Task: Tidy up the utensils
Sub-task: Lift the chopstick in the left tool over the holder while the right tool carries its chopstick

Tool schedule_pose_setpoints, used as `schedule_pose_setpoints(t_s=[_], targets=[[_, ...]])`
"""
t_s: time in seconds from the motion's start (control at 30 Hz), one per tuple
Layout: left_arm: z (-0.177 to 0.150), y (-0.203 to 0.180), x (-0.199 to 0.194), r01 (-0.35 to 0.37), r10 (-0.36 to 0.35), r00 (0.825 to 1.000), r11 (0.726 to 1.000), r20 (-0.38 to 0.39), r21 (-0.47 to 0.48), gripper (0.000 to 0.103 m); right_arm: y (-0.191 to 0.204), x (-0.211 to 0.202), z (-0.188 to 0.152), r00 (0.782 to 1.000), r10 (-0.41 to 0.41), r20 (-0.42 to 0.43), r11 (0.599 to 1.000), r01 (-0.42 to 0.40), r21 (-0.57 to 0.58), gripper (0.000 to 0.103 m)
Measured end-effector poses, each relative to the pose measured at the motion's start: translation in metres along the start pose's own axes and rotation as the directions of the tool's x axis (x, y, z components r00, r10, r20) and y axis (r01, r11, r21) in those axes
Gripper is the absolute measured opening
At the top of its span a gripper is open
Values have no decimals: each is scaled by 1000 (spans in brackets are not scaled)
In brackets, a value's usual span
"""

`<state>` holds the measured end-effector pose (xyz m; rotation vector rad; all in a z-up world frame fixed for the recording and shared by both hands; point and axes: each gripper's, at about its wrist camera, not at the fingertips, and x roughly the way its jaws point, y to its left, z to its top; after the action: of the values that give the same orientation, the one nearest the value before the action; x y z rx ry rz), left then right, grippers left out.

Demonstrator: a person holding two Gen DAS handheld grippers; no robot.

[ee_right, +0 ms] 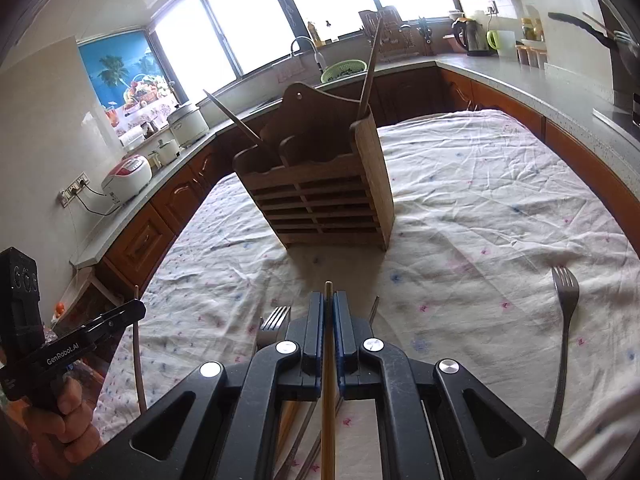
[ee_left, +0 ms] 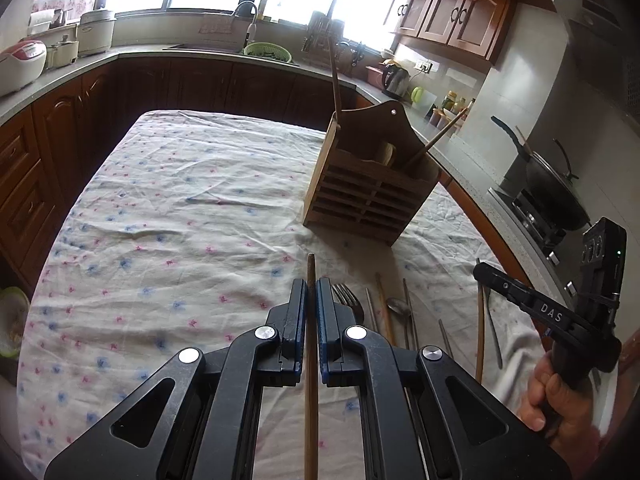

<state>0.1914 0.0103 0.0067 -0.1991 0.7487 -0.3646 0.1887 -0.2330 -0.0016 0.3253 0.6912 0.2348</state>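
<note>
You hold two grippers, and each one is clamped on a single wooden chopstick: the left gripper (ee_left: 311, 294) pinches one chopstick (ee_left: 311, 360) between its blue pads, and the right gripper (ee_right: 328, 308) pinches another chopstick (ee_right: 328, 380) the same way. Each stick runs lengthwise along its gripper's fingers, its tip poking just past the pads toward the wooden holder (ee_left: 366, 196) and its back end cut off by the bottom of the picture. The holder stands upright on the flowered tablecloth (ee_left: 168, 208), and two more chopsticks already lean out of it, one from each end compartment, both tilted outward. On the near side of the holder, loose utensils lie on the cloth: from the left wrist view you can count one fork (ee_left: 347, 296) just beside the left gripper, one spoon (ee_left: 400, 307), and several long thin sticks whose number is hard to make out because the grippers cover parts of them. From the right wrist view one fork (ee_right: 564, 336) lies apart to the right of the holder, tines pointing away from you, and a second fork (ee_right: 274, 322) shows beside the right gripper, its handle hidden under it. What sits inside the holder's middle compartment is unclear.
</note>
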Motion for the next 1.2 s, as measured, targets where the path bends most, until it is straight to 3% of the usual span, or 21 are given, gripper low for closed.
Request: schedule_pose_setpoints(t_s=[0.53, 1.2], targets=[[11, -12, -74, 31, -35, 986, 999, 161, 24, 4, 31, -79, 26, 978, 37, 206, 997, -22, -73, 5], [45, -19, -81, 28, -30, 965, 1000, 262, 13, 4, 28, -94, 50, 948, 48, 314, 997, -27, -71, 5]])
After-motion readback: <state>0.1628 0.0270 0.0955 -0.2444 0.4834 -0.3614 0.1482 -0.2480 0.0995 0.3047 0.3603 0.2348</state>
